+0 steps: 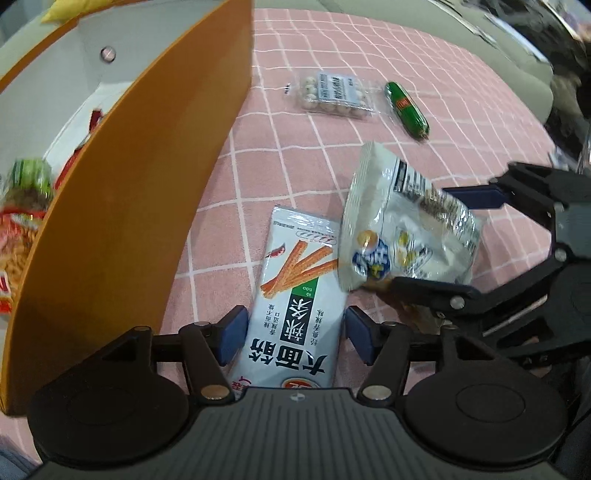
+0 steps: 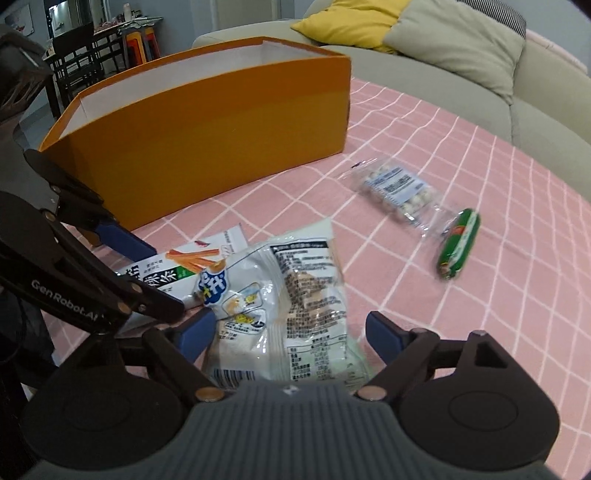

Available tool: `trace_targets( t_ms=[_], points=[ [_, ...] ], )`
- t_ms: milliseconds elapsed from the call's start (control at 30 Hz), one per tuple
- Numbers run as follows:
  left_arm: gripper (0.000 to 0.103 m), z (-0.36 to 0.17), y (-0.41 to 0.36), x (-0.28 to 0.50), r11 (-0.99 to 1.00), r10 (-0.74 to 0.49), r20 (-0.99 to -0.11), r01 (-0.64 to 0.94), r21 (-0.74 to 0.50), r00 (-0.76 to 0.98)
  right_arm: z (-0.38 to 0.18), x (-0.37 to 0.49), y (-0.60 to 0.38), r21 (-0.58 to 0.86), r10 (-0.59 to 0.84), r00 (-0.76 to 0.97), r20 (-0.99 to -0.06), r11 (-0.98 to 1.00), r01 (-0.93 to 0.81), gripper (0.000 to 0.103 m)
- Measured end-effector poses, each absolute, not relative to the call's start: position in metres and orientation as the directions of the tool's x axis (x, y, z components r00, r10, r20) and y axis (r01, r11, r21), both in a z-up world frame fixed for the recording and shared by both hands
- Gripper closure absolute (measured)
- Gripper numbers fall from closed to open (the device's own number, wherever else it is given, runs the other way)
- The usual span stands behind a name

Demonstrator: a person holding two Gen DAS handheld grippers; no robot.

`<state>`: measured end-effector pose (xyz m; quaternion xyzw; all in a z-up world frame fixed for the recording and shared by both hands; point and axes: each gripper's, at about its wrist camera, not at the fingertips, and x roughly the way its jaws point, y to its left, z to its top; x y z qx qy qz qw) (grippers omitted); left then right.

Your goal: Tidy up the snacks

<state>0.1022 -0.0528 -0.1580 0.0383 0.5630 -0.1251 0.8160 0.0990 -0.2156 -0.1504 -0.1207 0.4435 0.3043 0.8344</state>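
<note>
A: What do we see under our left gripper (image 1: 291, 334)?

B: We see a long white packet with orange sticks (image 1: 295, 291) printed on it. It lies flat on the pink checked cloth (image 1: 369, 155), just beside the long wall of the orange box (image 1: 147, 184). Our blue pads (image 1: 231, 338) stand apart, one at each side of the packet, and we cannot tell if they touch its edges.

A: And our right gripper (image 2: 290, 338)?

B: Its fingers are wide apart. Between them is the crinkled white and clear snack bag (image 2: 295, 306), with its printed back turned up. In the right wrist view the pads do not press on it. The bag leans over the upper end of the stick packet and covers one corner of it.

A: Where are the other snacks?

B: Farther away on the cloth we see a clear pack of small round balls (image 1: 336, 94), and near it a green sausage (image 1: 406, 109). The two are close together but apart from the two packets at our grippers.

A: Is something in the box?

B: Yes, in the left wrist view we see red and green wrappers (image 1: 22, 206) inside, but they are blurred. Behind the cloth stands a grey sofa (image 2: 535, 96) with a yellow cushion (image 2: 351, 22).
</note>
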Motion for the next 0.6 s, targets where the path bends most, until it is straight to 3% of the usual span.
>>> trace_targets(
  t_ms=[200,400,600],
  points=[
    [0.033,-0.159,-0.057,0.104,0.96,-0.138,-0.936,0.276,-0.046,0.324,-0.153,0.094,-0.216,0.086,0.396,0.423,-0.815,0.804,-0.588,0.024],
    [0.043,-0.159,-0.063,0.101,0.956,-0.102,-0.933,0.294,0.004,0.344,-0.155,0.084,-0.213,0.077,0.357,0.443,-0.822,0.841,-0.535,0.029],
    [0.046,-0.158,-0.062,0.1,0.969,-0.092,-0.926,0.245,0.0,0.365,-0.15,0.081,-0.211,0.071,0.316,0.456,-0.832,0.876,-0.478,0.04]
  ],
)
